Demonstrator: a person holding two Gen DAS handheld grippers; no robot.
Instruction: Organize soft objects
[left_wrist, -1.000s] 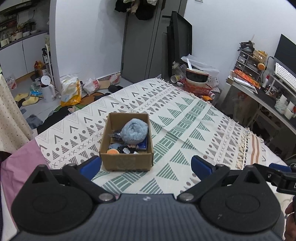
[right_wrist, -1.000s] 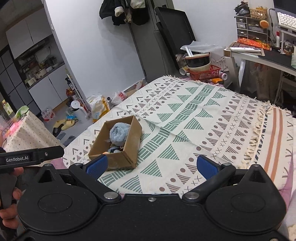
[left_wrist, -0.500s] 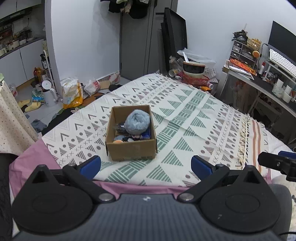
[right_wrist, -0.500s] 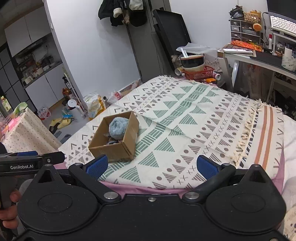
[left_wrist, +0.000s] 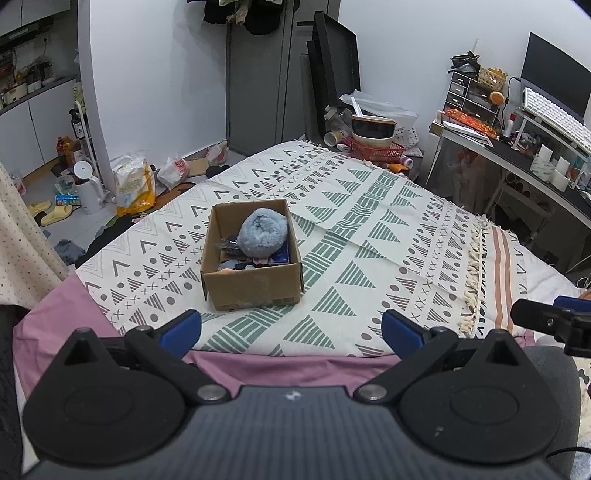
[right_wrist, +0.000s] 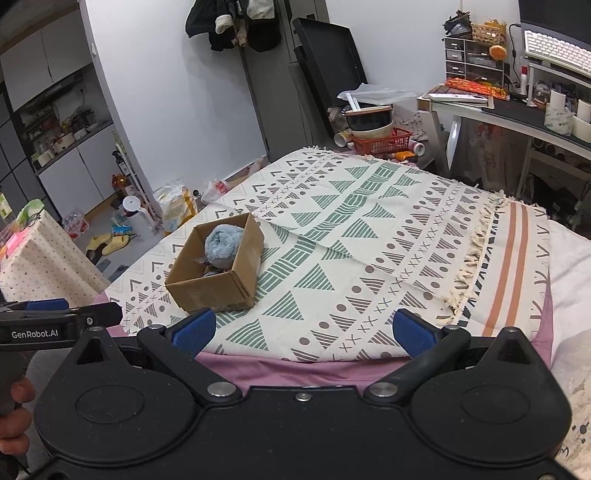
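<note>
An open cardboard box (left_wrist: 255, 286) sits on the patterned blanket (left_wrist: 369, 229) on the bed. A fluffy light-blue soft ball (left_wrist: 261, 232) lies on top of several small dark and orange items inside it. The box (right_wrist: 207, 291) and ball (right_wrist: 223, 245) also show in the right wrist view. My left gripper (left_wrist: 291, 330) is open and empty, held back from the bed's near edge in front of the box. My right gripper (right_wrist: 303, 330) is open and empty, to the right of the box and back from the bed.
A desk (left_wrist: 535, 162) with keyboard and drawers stands at the right. A red basket with bowls (left_wrist: 375, 142) sits past the bed's far end. Bags, a kettle and slippers (left_wrist: 110, 184) litter the floor at left. A dotted cloth (right_wrist: 40, 254) covers a table at left.
Both grippers have pulled back and up from the bed; the box looks smaller and farther, and the purple sheet edge shows below the blanket. Jaws stay open.
</note>
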